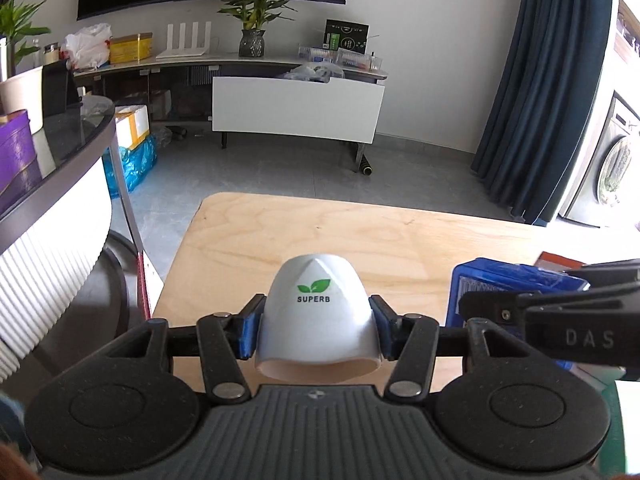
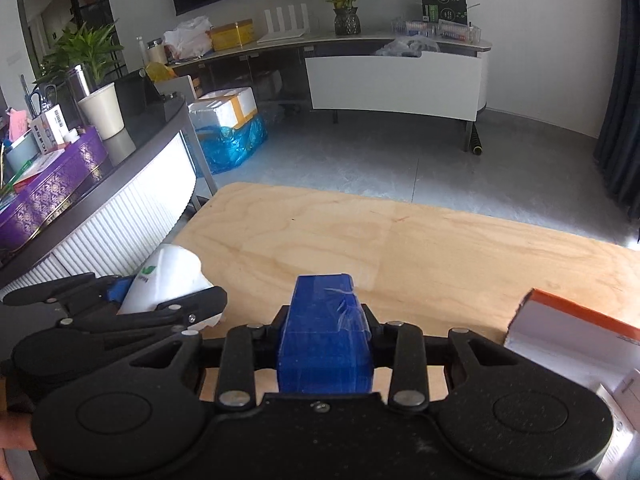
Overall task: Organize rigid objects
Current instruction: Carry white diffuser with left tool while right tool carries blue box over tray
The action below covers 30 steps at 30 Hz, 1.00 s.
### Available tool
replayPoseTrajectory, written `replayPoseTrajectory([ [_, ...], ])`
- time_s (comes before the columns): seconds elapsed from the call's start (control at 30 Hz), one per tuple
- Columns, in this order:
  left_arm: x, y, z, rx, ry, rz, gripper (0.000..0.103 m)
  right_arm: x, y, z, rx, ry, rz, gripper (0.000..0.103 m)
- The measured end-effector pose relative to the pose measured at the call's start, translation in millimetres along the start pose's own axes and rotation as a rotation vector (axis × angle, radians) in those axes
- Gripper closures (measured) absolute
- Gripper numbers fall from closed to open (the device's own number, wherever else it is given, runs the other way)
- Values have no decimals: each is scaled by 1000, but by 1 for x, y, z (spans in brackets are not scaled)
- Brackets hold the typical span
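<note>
My left gripper [image 1: 318, 330] is shut on a white cone-shaped plastic object [image 1: 316, 312] with a green leaf logo and the word SUPERB, held above the near left part of the wooden table [image 1: 360, 236]. My right gripper [image 2: 325, 334] is shut on a blue plastic box [image 2: 325, 332], held above the table's near edge. In the left wrist view the blue box [image 1: 508, 292] and the right gripper [image 1: 560, 308] show at the right. In the right wrist view the white object [image 2: 168, 280] and the left gripper [image 2: 120, 312] show at the left.
A white box with an orange top [image 2: 576, 336] lies at the table's near right. A curved white counter [image 2: 120, 200] with a purple tin [image 2: 52, 188] stands to the left. A white TV cabinet [image 1: 296, 108] stands across the grey floor.
</note>
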<state>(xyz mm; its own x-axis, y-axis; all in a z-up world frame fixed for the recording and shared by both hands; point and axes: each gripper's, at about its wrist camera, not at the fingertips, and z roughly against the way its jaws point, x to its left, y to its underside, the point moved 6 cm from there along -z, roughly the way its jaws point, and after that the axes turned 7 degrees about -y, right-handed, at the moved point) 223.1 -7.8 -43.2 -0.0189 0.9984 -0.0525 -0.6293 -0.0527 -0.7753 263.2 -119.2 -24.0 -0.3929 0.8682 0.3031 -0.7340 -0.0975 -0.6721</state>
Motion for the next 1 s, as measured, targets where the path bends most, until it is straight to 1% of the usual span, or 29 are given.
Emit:
replayPoseTrajectory([
  [0.03,-1,3,6,4,2,6,48,3,3,9,-8,9,8,62],
  [0.2,-7,20,37,15,-1,17,48,13,22,56,-56,0,-29,62],
  [0.37,-15,28,62,17,7,14,49,24,40,94,-96,11,-44,62],
  [0.5,-19,36,80,17,-12,18,49,32,51,117,-122,13,-58,62],
  [0.67,-23,37,96,9,-23,20,49,40,64,139,-156,22,-62,62],
  [1.0,-39,42,122,-25,-6,2,49,38,82,181,-219,36,-77,62],
])
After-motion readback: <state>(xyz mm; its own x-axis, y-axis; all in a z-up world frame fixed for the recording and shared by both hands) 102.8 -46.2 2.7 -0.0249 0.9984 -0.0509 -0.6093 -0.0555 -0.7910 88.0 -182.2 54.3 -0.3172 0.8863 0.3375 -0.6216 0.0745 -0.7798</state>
